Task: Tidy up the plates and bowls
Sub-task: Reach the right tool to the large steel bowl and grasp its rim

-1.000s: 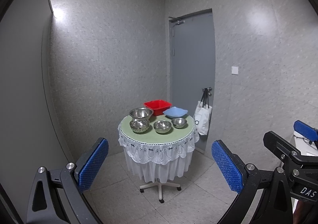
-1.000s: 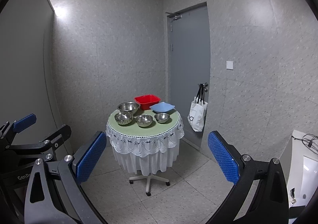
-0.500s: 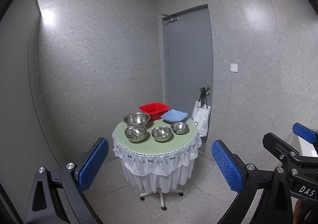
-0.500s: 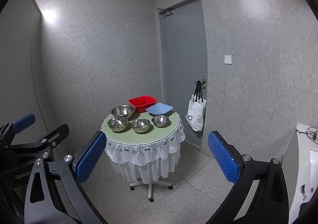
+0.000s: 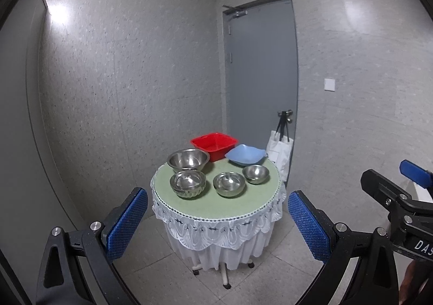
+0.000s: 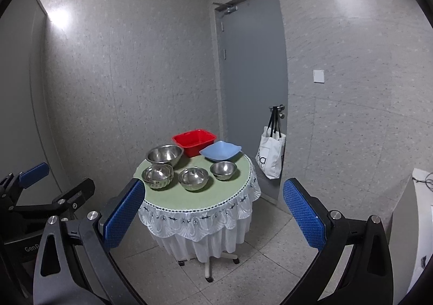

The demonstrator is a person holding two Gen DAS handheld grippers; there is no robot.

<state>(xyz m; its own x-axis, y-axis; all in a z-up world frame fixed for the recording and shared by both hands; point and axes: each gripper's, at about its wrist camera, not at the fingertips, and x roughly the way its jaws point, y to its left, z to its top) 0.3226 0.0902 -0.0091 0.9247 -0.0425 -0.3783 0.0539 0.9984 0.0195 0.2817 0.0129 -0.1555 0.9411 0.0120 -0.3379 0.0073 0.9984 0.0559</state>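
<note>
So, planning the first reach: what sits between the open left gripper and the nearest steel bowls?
Only bare green tablecloth and floor separate the left gripper from the ribbed steel bowl and plain steel bowl, per the left wrist view.

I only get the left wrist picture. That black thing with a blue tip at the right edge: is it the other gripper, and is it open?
Observer: Yes. The right wrist view shows the right gripper with its two blue pads wide apart and nothing between them.
Visitor: What's the white sliver behind it?
Observer: A white cabinet with dark cables lying on top.
Visitor: And the bag on the door?
Observer: From there the white bag hangs in full view beside the table, with dark lettering on its front.
</note>
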